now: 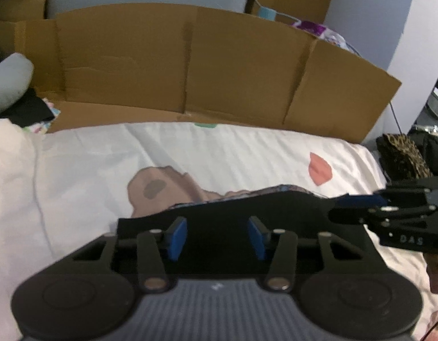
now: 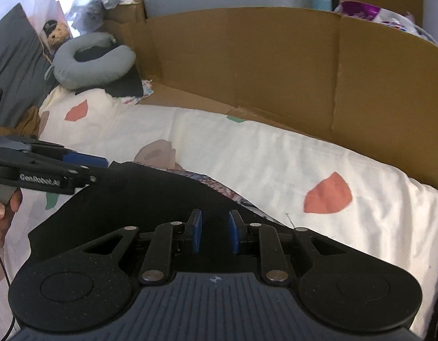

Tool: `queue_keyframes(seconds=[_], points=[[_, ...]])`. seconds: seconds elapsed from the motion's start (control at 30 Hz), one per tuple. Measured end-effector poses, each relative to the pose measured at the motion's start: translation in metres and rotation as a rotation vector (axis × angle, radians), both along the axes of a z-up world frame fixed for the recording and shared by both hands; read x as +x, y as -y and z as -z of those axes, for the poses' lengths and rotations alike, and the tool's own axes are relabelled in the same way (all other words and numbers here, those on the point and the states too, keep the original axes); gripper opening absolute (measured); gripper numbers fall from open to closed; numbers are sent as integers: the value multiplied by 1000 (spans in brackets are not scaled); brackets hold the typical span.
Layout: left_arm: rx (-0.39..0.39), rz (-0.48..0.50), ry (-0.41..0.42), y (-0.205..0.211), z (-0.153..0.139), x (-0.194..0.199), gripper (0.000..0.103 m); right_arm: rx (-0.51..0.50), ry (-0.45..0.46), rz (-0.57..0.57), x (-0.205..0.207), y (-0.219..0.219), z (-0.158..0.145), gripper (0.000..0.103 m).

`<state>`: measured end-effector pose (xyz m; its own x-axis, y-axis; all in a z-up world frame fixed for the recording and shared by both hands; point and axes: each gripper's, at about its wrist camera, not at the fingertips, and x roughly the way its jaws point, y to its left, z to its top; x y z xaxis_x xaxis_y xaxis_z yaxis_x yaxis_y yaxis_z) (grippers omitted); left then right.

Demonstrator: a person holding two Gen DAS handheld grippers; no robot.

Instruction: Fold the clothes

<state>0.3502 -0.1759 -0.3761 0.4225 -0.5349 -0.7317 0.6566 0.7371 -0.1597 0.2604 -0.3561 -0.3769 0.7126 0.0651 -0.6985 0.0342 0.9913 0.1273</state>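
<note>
Left gripper [image 1: 217, 237] nearest, blue pads [image 1: 177, 238] spread wide, nothing between them, above a black garment [image 1: 247, 207]. Right gripper [image 2: 214, 234] also released, pads apart, over the same garment [image 2: 139, 193]. Garment flat on the white sheet [image 1: 247, 153] near the bed's front edge, patterned lining peeking at its far hem. Cardboard box [image 1: 190, 65] along the far edge of the bed. Grey neck pillow [image 2: 91, 62] at the far left corner. Fingers [image 2: 2, 213] on the left gripper's handle.

Both views soft and motion-blurred, heavy fisheye bending at edges; daylight blown out upper left of right-wrist view.
</note>
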Motion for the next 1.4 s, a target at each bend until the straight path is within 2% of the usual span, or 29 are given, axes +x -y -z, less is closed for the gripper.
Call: queue_keyframes(seconds=[0.13,0.43,0.57,0.67,0.7,0.8,0.87,0.97,1.03,1.17,1.33,1.4], points=[[16,1,-19,4,14,4,46,-15,0,-20,15,-9,5,22],[26,19,-3,4,35,9,49,-44,-28,-44,47,-22,26,22],[17,20,0,4,40,12,50,-38,-37,-39,50,-20,36,22],[2,10,-9,5,43,15,50,5,-40,-13,52,-15,42,23],[-3,-1,-22,5,43,17,50,12,-40,-8,53,-13,43,26],[20,0,-26,8,38,19,49,20,-50,-2,56,-12,43,26],[19,-10,-21,7,30,16,46,10,-59,-4,58,-12,39,26],[-13,-30,-10,1,15,9,29,27,-37,-5,50,-12,25,27],[-33,-16,-3,-4,10,1,29,52,-7,-18,40,-12,16,27],[-60,21,-9,-11,6,-19,28,16,16,-87,18,-25,8,27],[10,49,-15,-15,22,-32,26,-43,-26,-140,3,-38,22,27],[38,50,-10,-18,27,-34,16,-70,-41,-147,-1,-39,27,27]])
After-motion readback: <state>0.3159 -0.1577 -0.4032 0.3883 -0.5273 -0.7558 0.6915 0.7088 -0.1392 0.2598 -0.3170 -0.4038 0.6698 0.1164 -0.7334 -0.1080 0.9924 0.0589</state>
